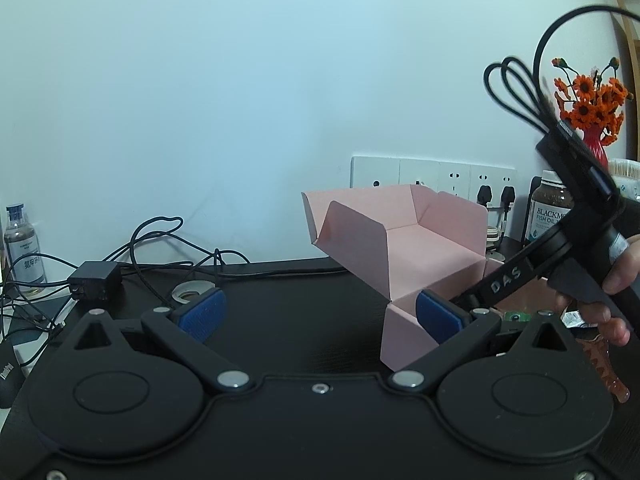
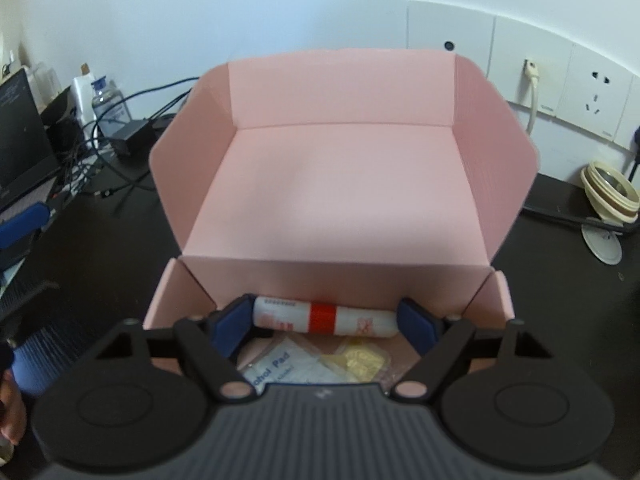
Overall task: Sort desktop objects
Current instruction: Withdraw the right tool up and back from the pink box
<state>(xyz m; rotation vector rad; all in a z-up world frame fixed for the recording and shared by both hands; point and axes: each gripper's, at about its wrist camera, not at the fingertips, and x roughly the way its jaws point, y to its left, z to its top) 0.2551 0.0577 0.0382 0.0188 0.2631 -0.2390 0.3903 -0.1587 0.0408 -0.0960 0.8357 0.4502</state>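
An open pink cardboard box [image 2: 340, 184] sits on the black desk [image 2: 120, 248], its lid standing up at the back. Over the box's front compartment my right gripper [image 2: 326, 320] is shut on a white roll with a red band [image 2: 324, 316], gripped end to end between the blue pads. Beneath it in the box lie an alcohol pad sachet [image 2: 280, 368] and a gold packet [image 2: 362, 358]. My left gripper [image 1: 320, 314] is open with nothing between its fingers, just left of the pink box [image 1: 420, 240]. A hand [image 1: 612, 312] holds the right gripper's handle.
Tangled cables and a black adapter [image 1: 94, 280] lie at the back left, with a tape roll [image 1: 192, 292] and a small bottle [image 1: 24, 248]. Wall sockets [image 1: 432, 174], a fish oil jar [image 1: 550, 212] and orange flowers [image 1: 592, 108] stand behind the box. Cream rings [image 2: 610, 192] sit at the right.
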